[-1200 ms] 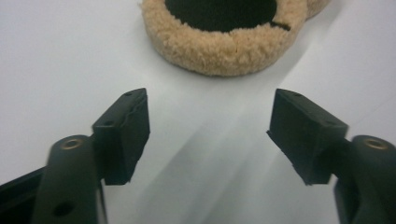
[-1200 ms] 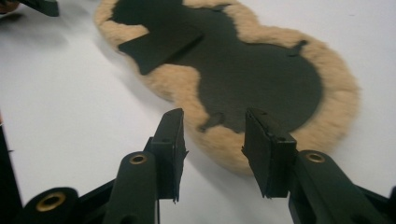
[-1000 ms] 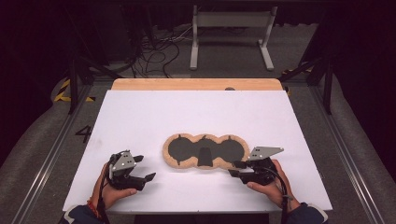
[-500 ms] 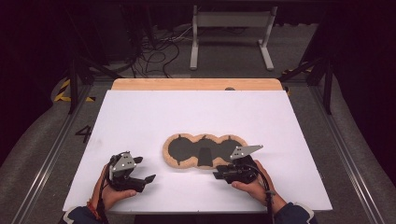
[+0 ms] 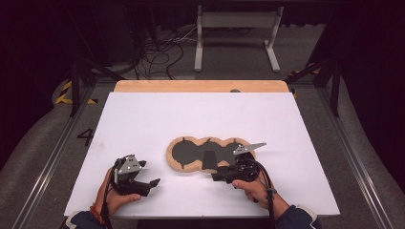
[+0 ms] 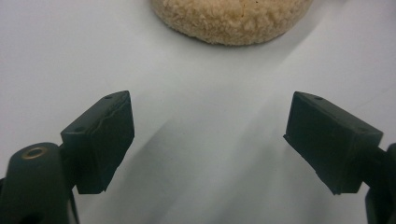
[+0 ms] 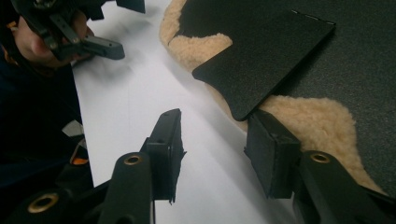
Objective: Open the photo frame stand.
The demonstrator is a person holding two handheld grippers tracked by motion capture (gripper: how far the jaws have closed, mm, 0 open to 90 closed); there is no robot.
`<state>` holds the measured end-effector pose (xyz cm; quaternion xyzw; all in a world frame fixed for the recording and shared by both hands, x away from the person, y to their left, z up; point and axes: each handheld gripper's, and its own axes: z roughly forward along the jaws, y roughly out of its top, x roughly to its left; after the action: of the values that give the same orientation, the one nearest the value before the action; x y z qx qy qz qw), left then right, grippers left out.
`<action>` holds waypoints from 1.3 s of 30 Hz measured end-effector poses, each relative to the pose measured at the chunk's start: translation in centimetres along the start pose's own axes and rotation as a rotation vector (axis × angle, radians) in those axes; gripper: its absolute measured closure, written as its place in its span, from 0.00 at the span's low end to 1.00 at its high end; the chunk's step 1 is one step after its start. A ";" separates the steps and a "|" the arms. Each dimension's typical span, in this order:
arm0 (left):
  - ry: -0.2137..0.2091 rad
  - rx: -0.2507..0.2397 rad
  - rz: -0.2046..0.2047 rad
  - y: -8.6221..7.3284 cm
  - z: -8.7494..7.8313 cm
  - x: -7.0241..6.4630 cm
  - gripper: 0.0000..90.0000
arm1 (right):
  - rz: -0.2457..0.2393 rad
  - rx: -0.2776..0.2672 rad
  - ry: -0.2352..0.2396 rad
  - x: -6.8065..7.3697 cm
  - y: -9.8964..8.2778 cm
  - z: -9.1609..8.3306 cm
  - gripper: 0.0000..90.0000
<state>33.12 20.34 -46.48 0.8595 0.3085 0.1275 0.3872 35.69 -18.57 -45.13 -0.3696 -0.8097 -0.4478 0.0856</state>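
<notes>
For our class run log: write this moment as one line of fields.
object: fleece-edged black pad flat on white table | left tongs: open, empty, short of pad | right tongs: open, just opening, at pad's black flap, not gripping

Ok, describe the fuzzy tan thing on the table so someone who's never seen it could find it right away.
Start at the white table with its wooden strip along the far edge. Near the front, just right of centre, lies the fleece pad. It is the one soft thing on the table: three joined rounded lobes, a woolly tan border around a flat black middle, and a black flap at its near edge by the right tongs.
</notes>
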 end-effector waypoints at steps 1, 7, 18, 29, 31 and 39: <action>0.000 0.002 -0.005 0.0 0.0 0.0 0.17 | 0.029 -0.005 0.014 -0.1 0.0 0.0 0.62; -0.025 0.009 0.012 0.2 0.3 -0.2 0.16 | 0.321 -0.053 0.126 -1.7 0.1 -0.1 0.67; -0.027 -0.004 -0.003 1.2 1.2 0.6 0.16 | 0.446 -0.128 0.138 -2.2 0.3 0.0 0.69; -0.066 -0.082 -0.120 2.8 1.8 3.5 0.17 | 0.485 -0.154 0.169 -2.6 0.7 1.1 0.69; -0.084 -0.086 -0.128 3.1 2.1 3.8 0.16 | 0.482 -0.150 0.167 -2.6 0.7 1.1 0.70; -0.163 -0.043 -0.160 4.5 4.7 4.2 0.14 | 0.486 -0.139 0.173 -2.7 0.8 1.2 0.70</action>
<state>40.49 17.93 -46.33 0.8311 0.3408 0.0324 0.4384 38.38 -18.78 -46.54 -0.5184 -0.6545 -0.4983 0.2338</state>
